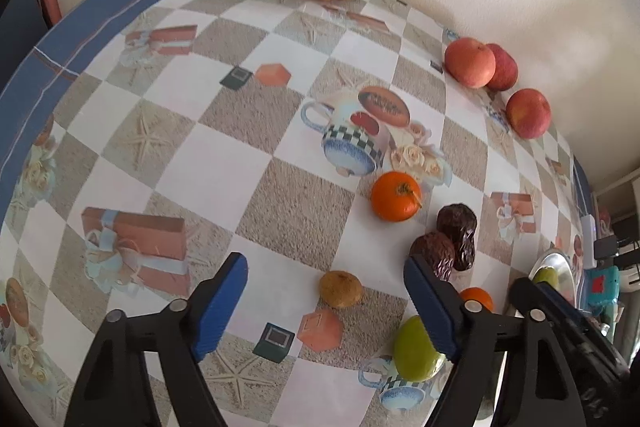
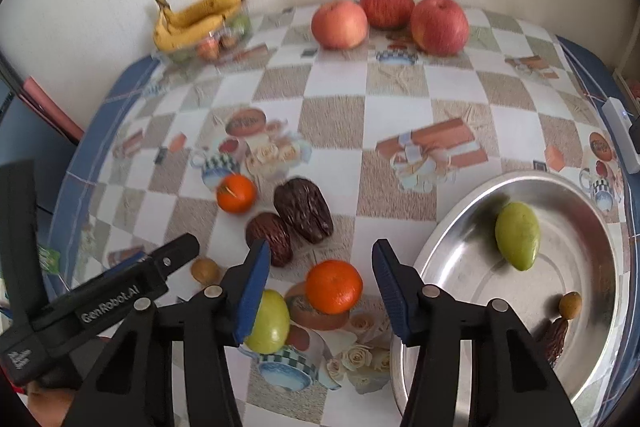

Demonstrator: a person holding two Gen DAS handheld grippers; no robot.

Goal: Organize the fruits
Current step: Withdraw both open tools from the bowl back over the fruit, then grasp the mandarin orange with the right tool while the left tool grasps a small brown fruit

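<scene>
Left gripper [image 1: 324, 301]: your jaws are spread wide and hold nothing; they hang above the patterned tablecloth [image 1: 224, 163].
Small brown fruit [image 1: 341, 289]: it lies on the cloth in the gap between your left jaws, a little nearer the right-hand one, touching neither.
Two dark dates [image 1: 450, 241]: they lie side by side just past the tip of your left gripper's right-hand jaw, which hides part of the nearer one.
Far tangerine [image 1: 395, 195]: ahead of your left jaws and slightly to their right, beyond the dates.
Right gripper [image 2: 320, 267]: your jaws here are also released, with nothing between the pads.
Near tangerine [image 2: 334, 286]: it sits on the cloth right between your right jaws, clear of both pads.
Green fruit [image 2: 269, 323]: it lies beside your right gripper's left-hand jaw, partly hidden behind its blue pad; you cannot tell whether they touch.
Metal tray [image 2: 452, 267]: just to the right of your right jaws; inside it lie a second green fruit [image 2: 517, 235], a small brown round fruit [image 2: 570, 304] and a dark date [image 2: 557, 341].
Three apples [image 2: 387, 17]: well ahead of your right jaws, near the wall.
Bananas [image 2: 196, 19]: far ahead and to the left, resting over a clear plastic container [image 2: 216, 45] holding smaller fruit.
</scene>
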